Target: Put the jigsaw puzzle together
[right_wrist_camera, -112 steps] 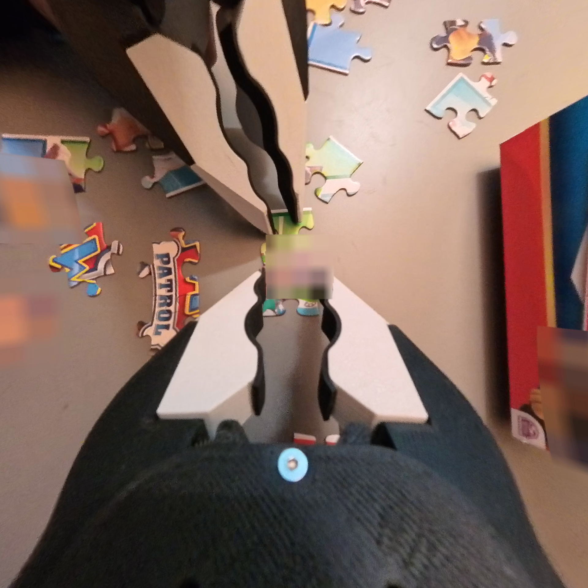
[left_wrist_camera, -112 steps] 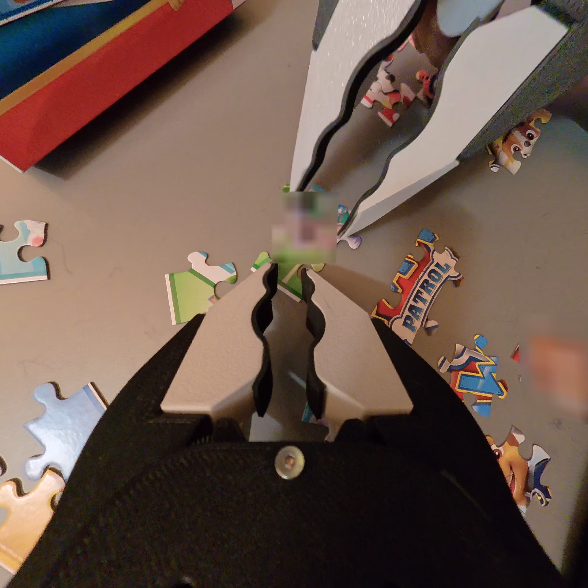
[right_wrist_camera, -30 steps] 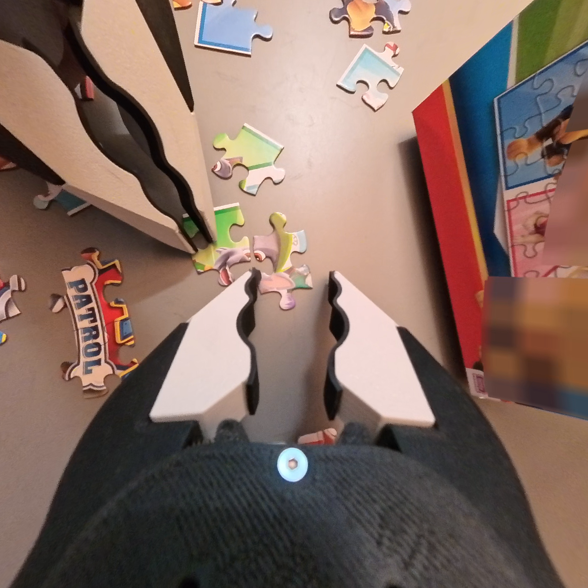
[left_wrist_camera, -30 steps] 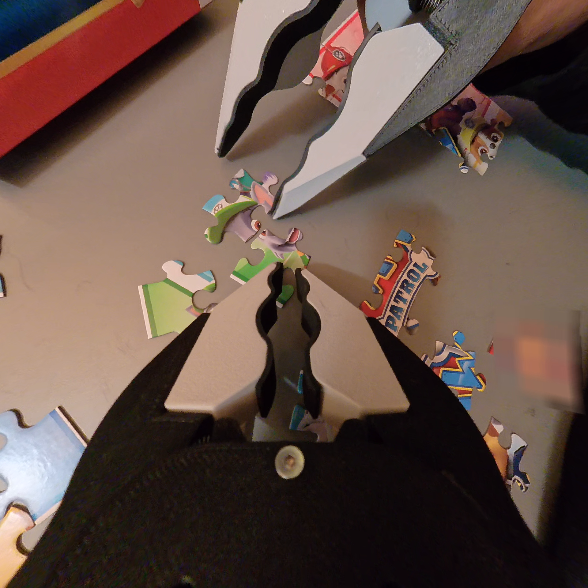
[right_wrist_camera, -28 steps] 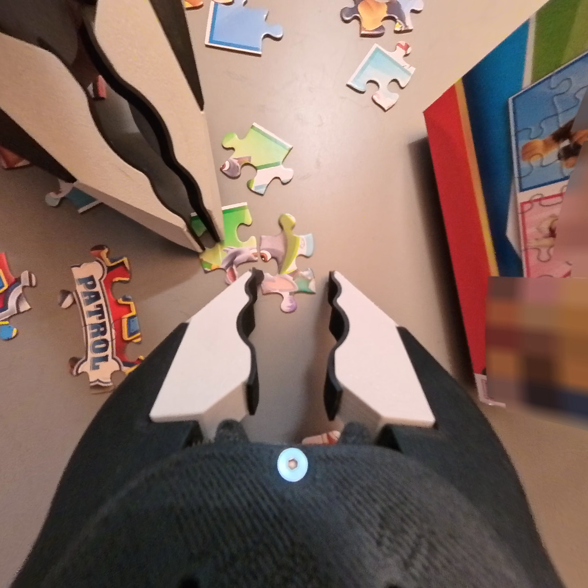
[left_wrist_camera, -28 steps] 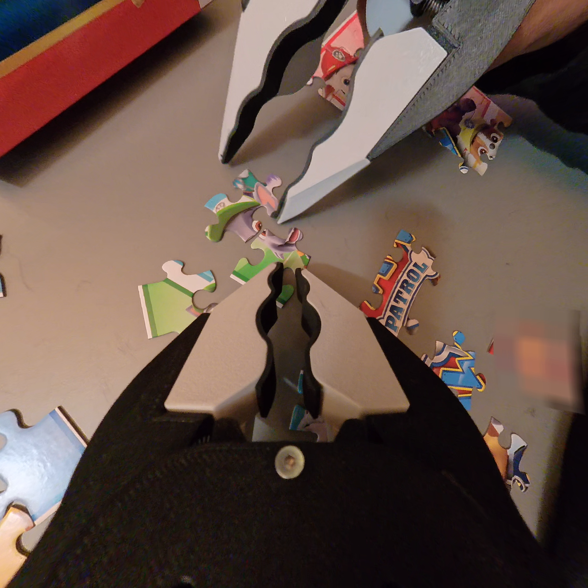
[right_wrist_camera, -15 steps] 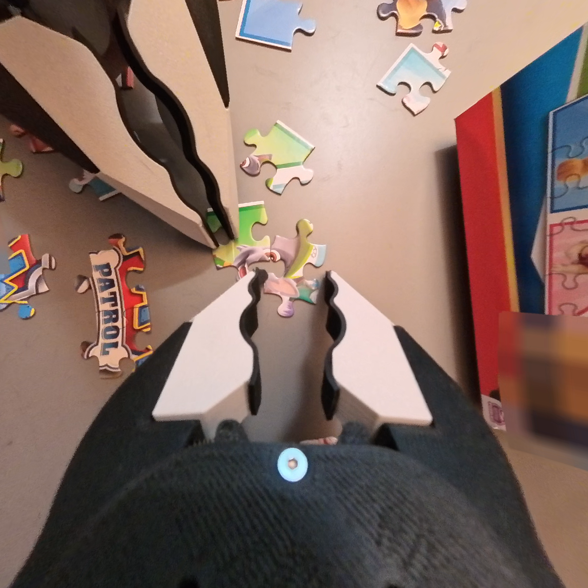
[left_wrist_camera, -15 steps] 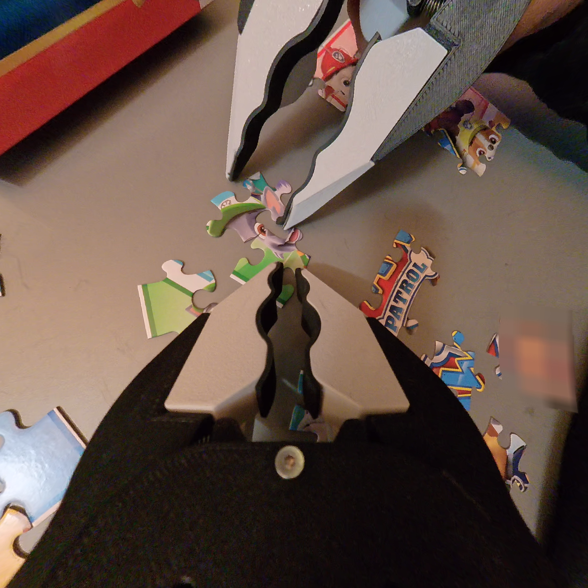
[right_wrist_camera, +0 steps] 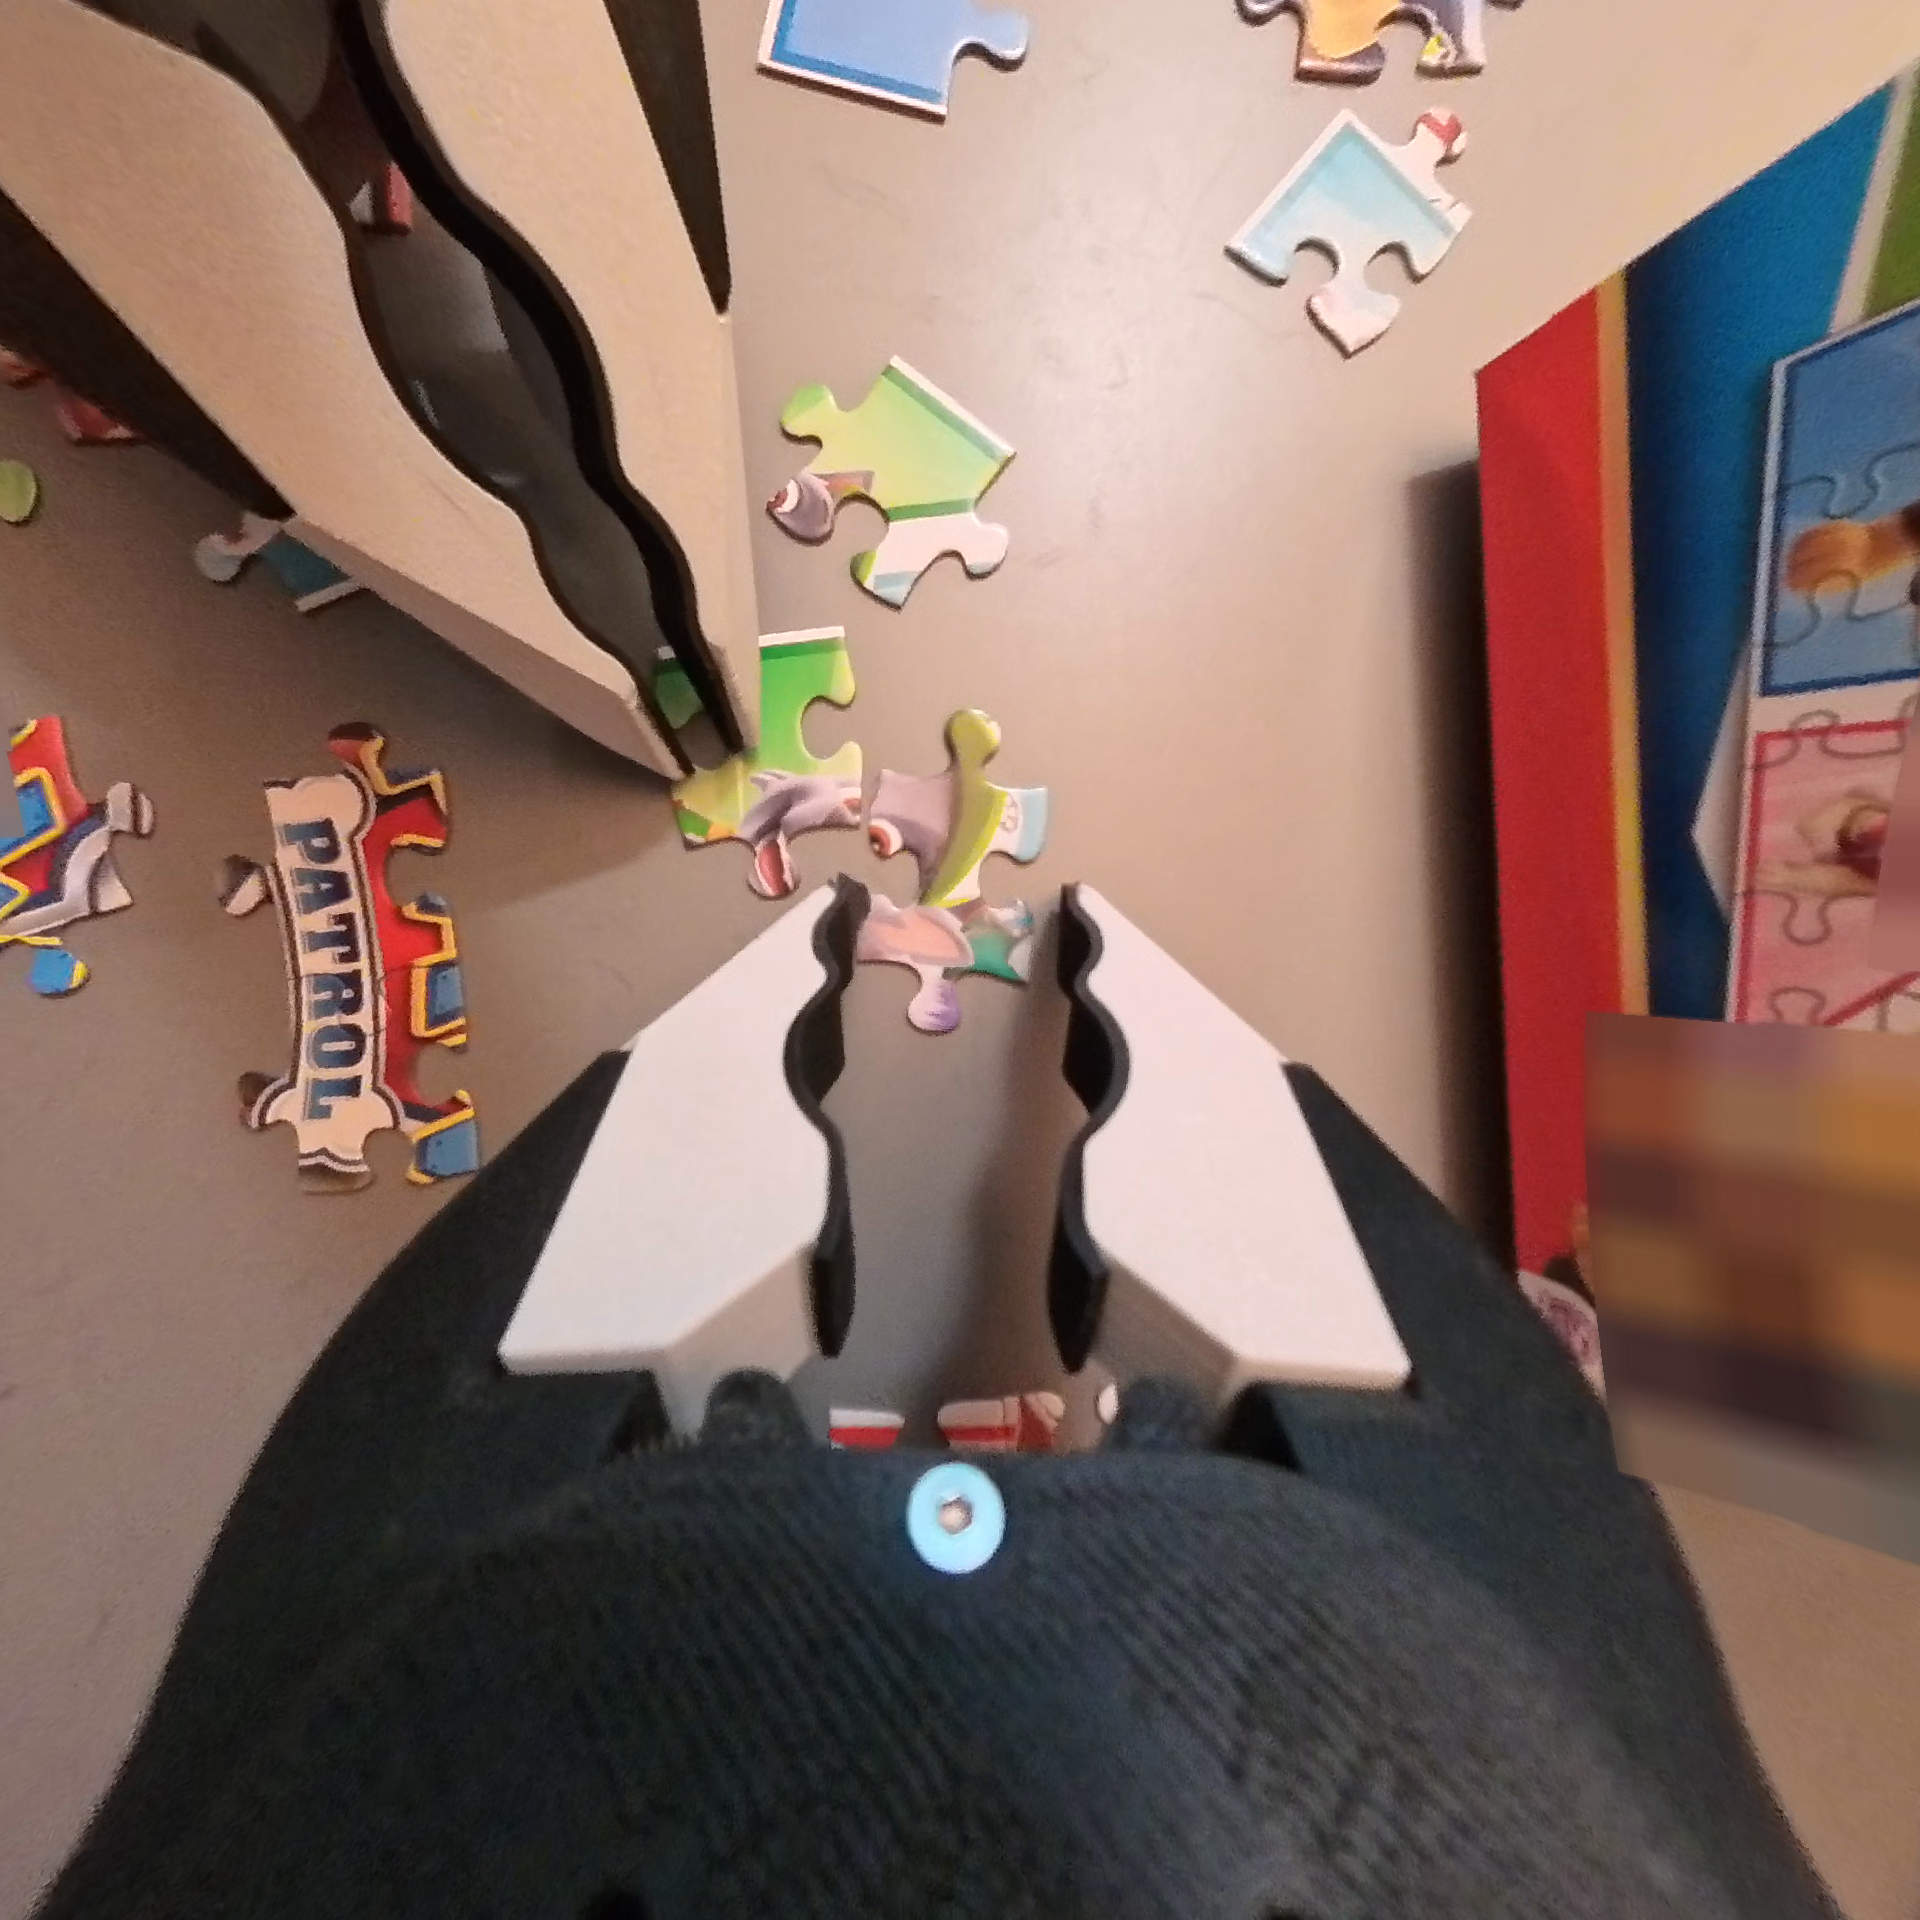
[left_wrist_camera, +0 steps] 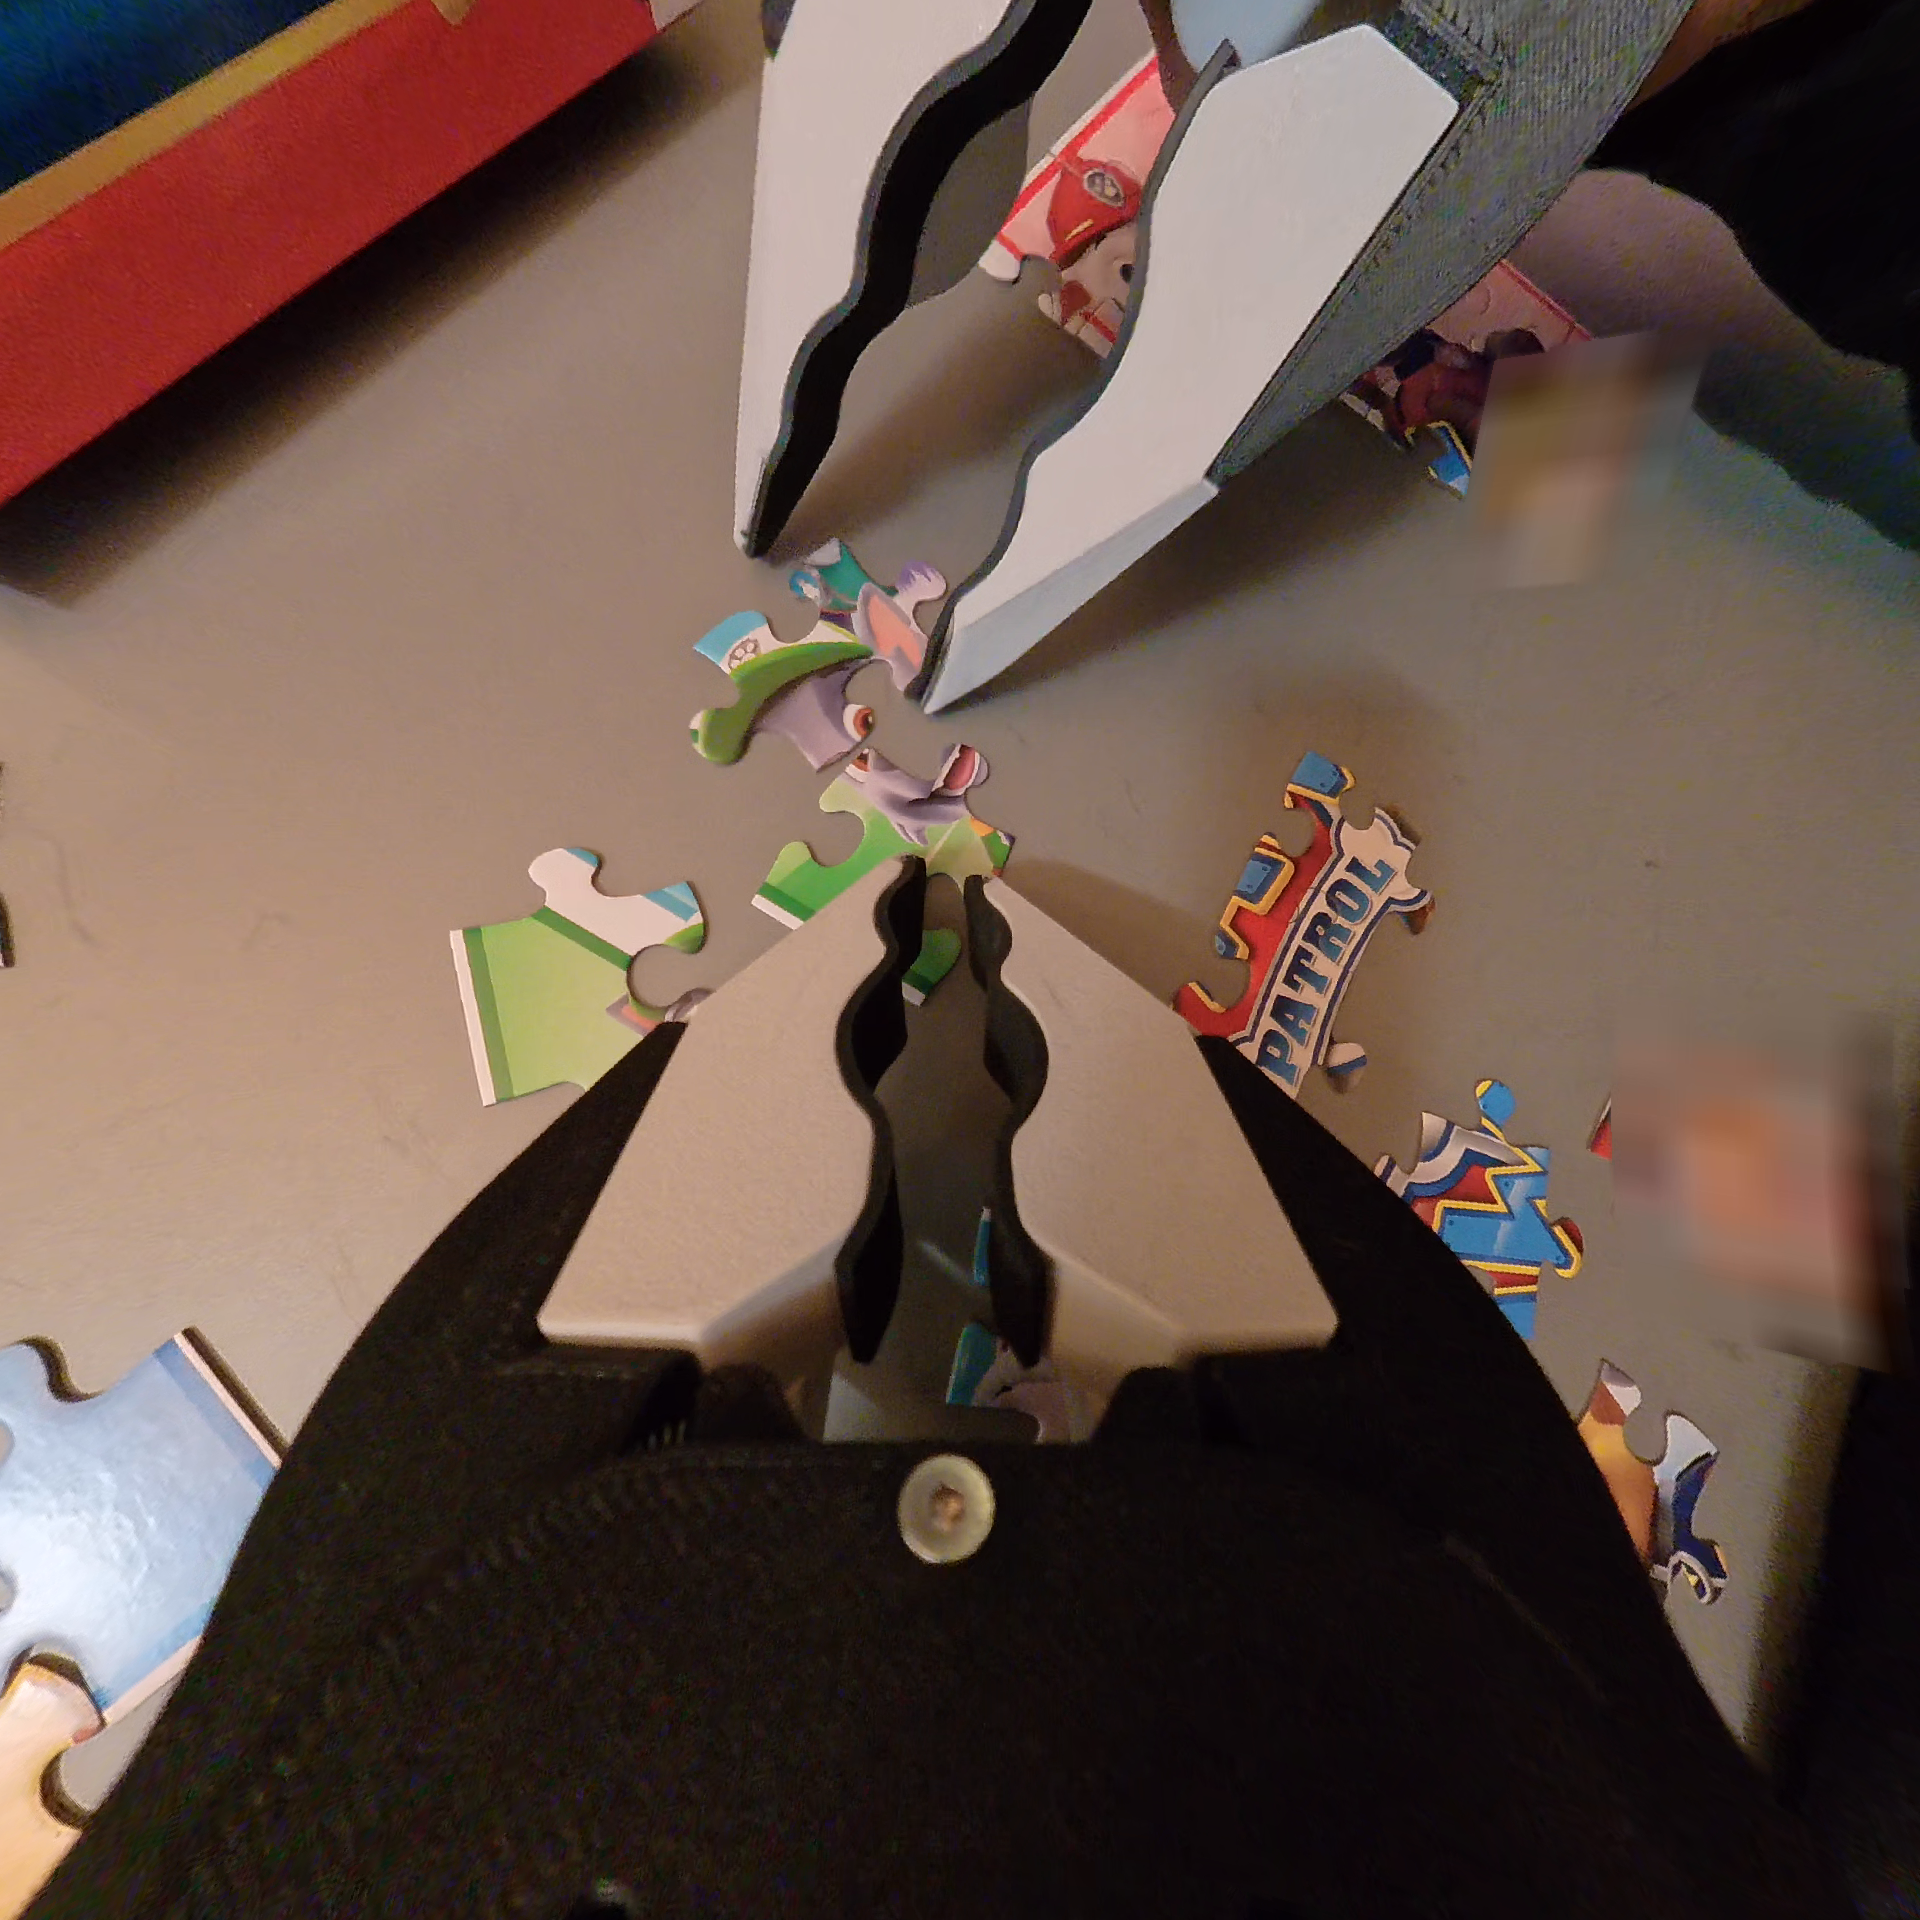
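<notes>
Right gripper point(right_wrist_camera: 951, 904) jaws open, narrower than a second ago, now straddling joined grey-purple cardboard puzzle pieces point(right_wrist_camera: 940, 940), which have slid nearly against green cardboard puzzle piece point(left_wrist_camera: 883, 831). Left gripper point(left_wrist_camera: 943, 878) jaws unchanged, near-shut, tips resting on green piece, flat on grey tabletop point(left_wrist_camera: 416, 675).

The left tool point(left_wrist_camera: 943, 883) hides part of a green puzzle piece point(left_wrist_camera: 831, 873); the red box point(left_wrist_camera: 260, 208) is cropped.

Both wrist cameras close above table point(left_wrist_camera: 312, 644), facing oppositely; share central puzzle pieces point(right_wrist_camera: 831, 810).
</notes>
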### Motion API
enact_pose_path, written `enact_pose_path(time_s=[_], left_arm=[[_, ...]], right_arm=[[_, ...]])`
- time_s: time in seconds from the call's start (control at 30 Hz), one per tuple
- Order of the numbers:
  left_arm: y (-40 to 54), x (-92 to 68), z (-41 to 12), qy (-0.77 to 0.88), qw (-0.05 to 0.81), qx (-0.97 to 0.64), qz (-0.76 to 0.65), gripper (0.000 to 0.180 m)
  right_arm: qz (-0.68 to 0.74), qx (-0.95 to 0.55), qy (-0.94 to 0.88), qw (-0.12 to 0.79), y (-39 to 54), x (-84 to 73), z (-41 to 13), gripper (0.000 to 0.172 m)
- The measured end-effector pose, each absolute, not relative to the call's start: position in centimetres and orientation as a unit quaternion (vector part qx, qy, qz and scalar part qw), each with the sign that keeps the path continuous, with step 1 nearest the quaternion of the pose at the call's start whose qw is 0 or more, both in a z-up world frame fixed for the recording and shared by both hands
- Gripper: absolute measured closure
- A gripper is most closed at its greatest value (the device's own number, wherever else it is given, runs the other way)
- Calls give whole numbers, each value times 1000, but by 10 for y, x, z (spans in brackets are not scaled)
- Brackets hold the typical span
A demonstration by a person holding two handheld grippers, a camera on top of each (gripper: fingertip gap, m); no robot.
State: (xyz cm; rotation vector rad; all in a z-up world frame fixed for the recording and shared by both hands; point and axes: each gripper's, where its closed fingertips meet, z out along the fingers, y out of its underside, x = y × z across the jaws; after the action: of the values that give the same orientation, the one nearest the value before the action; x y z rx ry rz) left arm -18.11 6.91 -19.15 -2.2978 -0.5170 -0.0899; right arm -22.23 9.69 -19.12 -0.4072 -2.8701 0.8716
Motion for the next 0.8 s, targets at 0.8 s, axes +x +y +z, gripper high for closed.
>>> enact_pose_path(time_s=[0.8], left_arm=[[72, -200, -179, -243, 402, -882, -42, 166]], right_arm=[[297, -194, -930, 92, 118, -215, -186, 139]])
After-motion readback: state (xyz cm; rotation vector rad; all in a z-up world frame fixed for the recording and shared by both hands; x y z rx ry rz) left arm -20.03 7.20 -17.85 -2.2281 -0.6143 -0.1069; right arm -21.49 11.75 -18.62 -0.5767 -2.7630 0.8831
